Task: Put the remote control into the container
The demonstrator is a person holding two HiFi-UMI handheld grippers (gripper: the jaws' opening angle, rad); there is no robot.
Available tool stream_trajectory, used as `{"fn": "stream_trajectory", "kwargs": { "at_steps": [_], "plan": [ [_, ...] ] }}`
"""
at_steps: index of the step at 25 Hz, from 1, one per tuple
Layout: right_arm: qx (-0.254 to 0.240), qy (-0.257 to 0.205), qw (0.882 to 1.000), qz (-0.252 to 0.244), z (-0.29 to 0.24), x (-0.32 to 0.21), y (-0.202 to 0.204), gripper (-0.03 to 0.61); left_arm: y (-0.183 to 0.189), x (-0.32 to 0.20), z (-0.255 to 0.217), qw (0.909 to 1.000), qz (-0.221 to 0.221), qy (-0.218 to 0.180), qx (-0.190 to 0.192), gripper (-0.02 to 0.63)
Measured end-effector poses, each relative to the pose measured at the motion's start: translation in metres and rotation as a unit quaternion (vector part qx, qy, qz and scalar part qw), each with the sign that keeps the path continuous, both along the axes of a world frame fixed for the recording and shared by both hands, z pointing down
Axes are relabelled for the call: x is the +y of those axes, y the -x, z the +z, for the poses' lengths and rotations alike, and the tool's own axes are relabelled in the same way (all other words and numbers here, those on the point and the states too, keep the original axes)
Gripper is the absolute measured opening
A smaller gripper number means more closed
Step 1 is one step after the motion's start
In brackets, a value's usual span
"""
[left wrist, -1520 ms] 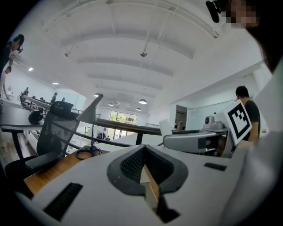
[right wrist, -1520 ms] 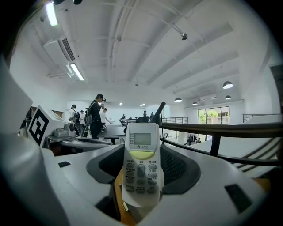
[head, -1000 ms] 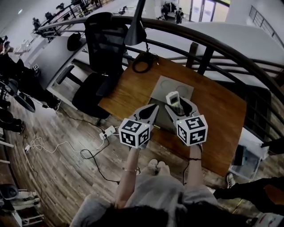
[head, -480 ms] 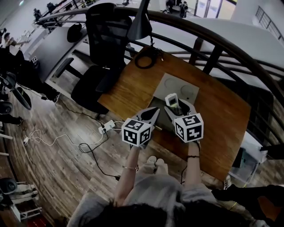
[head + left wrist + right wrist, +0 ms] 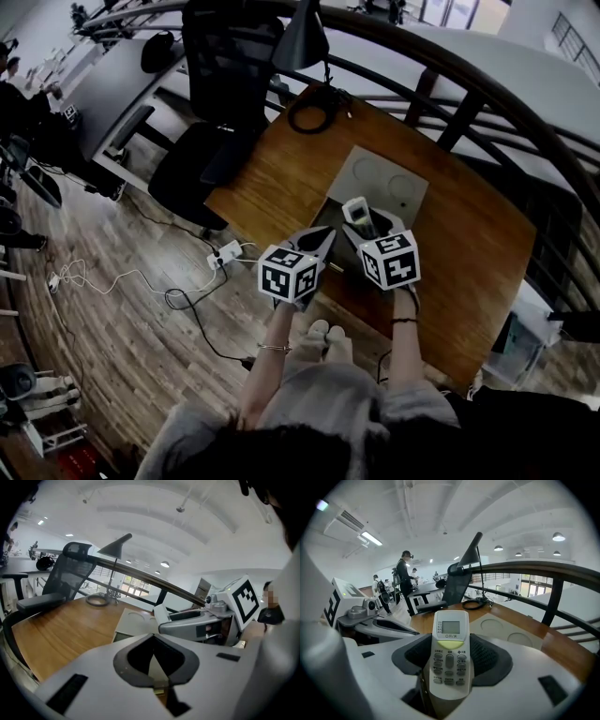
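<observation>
You held the remote [image 5: 450,639] upright, clamped in the right gripper [image 5: 450,660] near the container [image 5: 389,183], evidently to lower it in, while the left gripper [image 5: 153,660] sat closed, empty, alongside.

R gripper [image 5: 371,223], w/ the remote control [image 5: 356,212] in its jaws, has moved a little to the left and is now nearer to L gripper [image 5: 323,235] (gap between the marker cubes is smaller).
</observation>
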State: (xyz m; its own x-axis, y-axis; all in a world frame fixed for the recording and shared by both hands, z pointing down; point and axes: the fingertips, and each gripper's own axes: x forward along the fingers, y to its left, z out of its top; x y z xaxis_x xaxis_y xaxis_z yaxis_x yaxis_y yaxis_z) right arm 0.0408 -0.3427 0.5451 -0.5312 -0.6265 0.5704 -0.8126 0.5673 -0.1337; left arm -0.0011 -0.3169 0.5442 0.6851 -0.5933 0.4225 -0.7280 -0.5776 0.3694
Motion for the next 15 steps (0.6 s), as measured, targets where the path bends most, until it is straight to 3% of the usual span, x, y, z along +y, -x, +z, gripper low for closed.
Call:
{"fn": "stream_trajectory", "kwargs": {
  "at_steps": [15],
  "plan": [
    [0.053, 0.093, 0.993, -0.047, 0.079, 0.004, 0.018, 0.264, 0.005, 0.005, 0.048, 0.9979, -0.006, 0.064, -0.004, 0.003]
  ]
}}
